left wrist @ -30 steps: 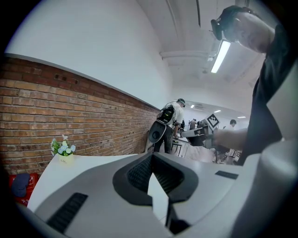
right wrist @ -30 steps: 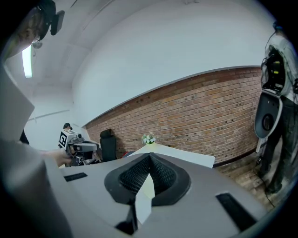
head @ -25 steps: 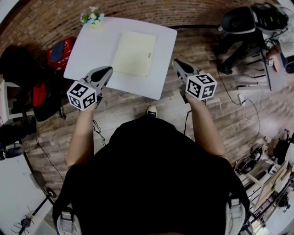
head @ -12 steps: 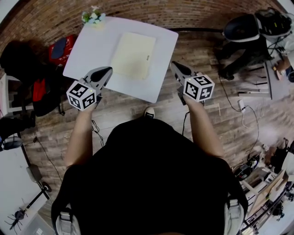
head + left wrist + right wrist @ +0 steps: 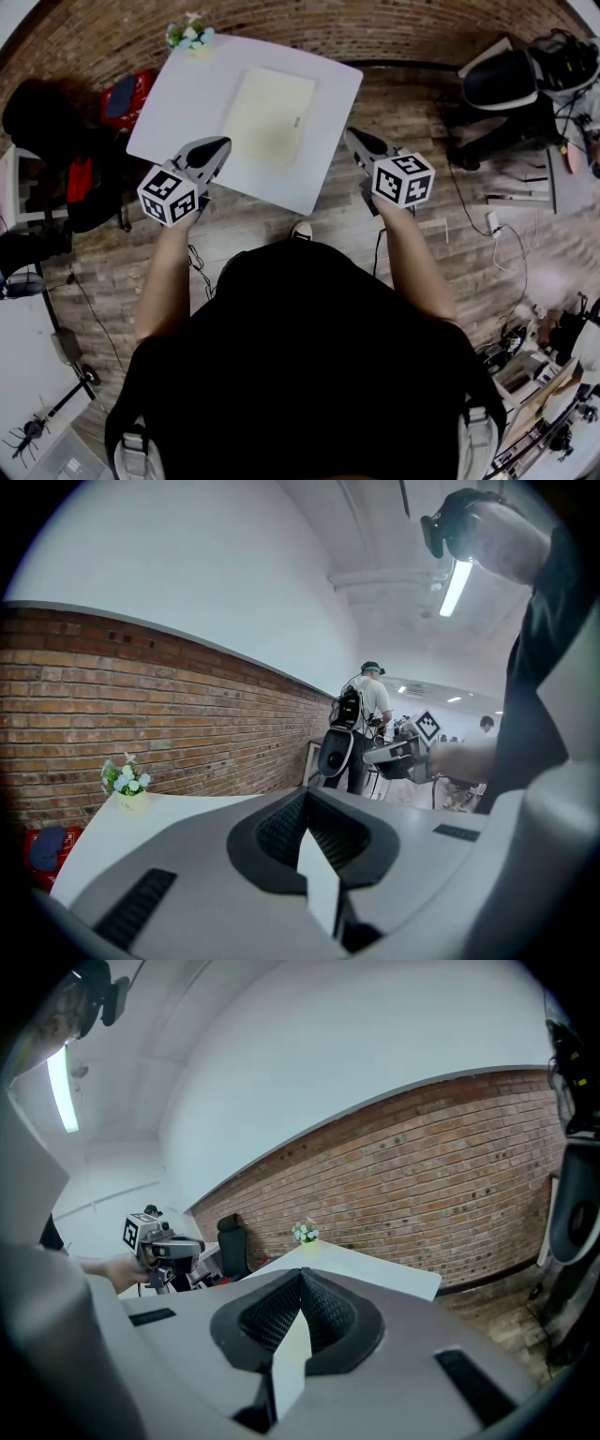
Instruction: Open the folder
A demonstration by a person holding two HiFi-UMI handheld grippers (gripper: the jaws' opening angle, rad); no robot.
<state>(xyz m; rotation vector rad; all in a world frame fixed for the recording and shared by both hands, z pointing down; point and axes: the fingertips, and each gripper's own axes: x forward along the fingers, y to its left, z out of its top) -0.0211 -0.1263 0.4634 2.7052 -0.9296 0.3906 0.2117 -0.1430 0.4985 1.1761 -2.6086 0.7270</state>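
Holds left tool [image 5: 219, 144] clenched, empty, over near edge of bench [image 5: 183, 108]. Brings right tool [image 5: 352, 136], likewise clenched empty, closer to bench's right edge than a second ago. Leaves folder [image 5: 267, 114] closed, flat mid-bench, untouched.

A white square bench [image 5: 178, 112] with rounded corners stands on a wooden plank floor [image 5: 394, 103], its far edge close to a brick wall [image 5: 281, 19]. A pale cream folder [image 5: 267, 117] lies flat and closed near the middle of the bench, a little towards the right side. Its long edges run from the near side to the far side, slightly askew to the bench edges. A small dark mark shows by its right edge. A little pot of white flowers [image 5: 187, 36] stands at the far left corner, well apart from the folder. The rest of the top is bare white.
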